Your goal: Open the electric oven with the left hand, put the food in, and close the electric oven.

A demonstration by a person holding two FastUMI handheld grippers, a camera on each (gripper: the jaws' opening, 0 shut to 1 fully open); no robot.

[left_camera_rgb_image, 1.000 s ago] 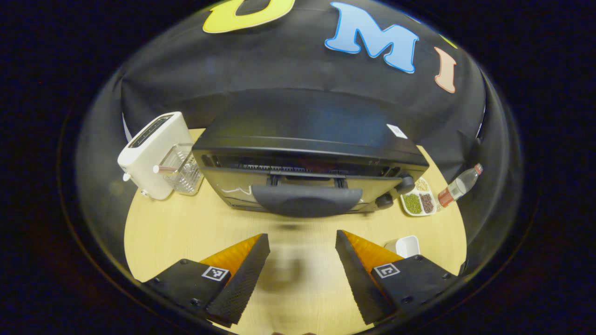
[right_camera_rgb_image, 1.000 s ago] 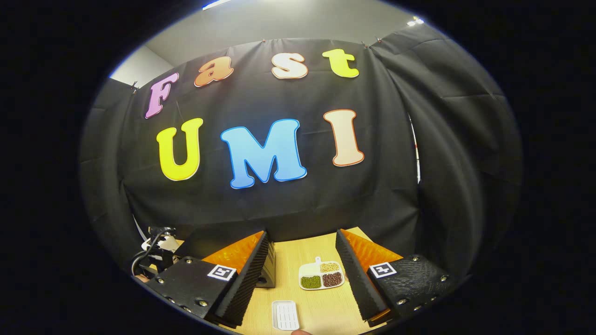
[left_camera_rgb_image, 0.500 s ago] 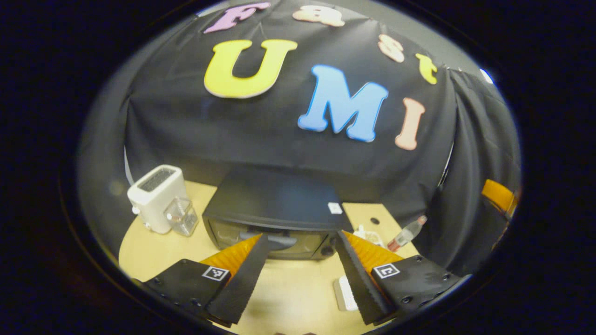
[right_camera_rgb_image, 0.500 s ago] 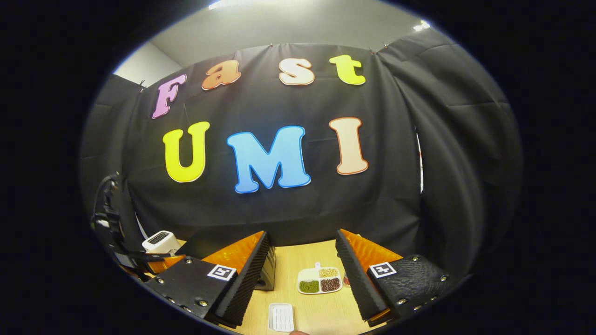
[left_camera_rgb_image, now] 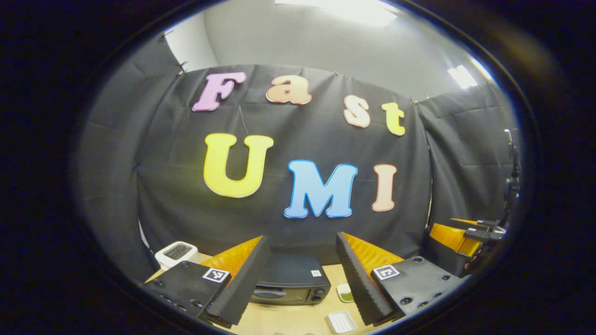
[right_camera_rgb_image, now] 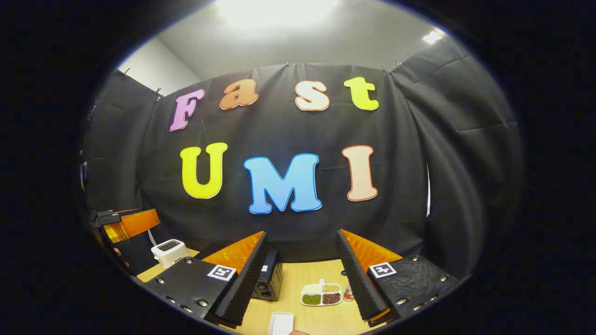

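Note:
The black electric oven [left_camera_rgb_image: 291,279] stands on the wooden table [left_camera_rgb_image: 288,321] with its door shut. It lies well ahead of my left gripper [left_camera_rgb_image: 301,236], which is held high, open and empty. In the right gripper view the oven [right_camera_rgb_image: 269,278] is partly hidden behind one finger. My right gripper [right_camera_rgb_image: 301,232] is open too and holds nothing. A divided dish of beans [right_camera_rgb_image: 321,294] and a small white tray [right_camera_rgb_image: 281,323] lie on the table in front of it. Each gripper shows at the edge of the other's view: right gripper [left_camera_rgb_image: 458,232], left gripper [right_camera_rgb_image: 125,223].
A white toaster [left_camera_rgb_image: 177,252] stands left of the oven, toaster [right_camera_rgb_image: 168,251]. The divided dish [left_camera_rgb_image: 345,292] and white tray [left_camera_rgb_image: 341,321] sit right of the oven. A bottle [right_camera_rgb_image: 349,292] peeks out behind my right finger. Black cloth walls the booth.
My left gripper has drawn far back and up from the oven front, staying open. The oven now looks small and distant. The right gripper has also pulled back a little.

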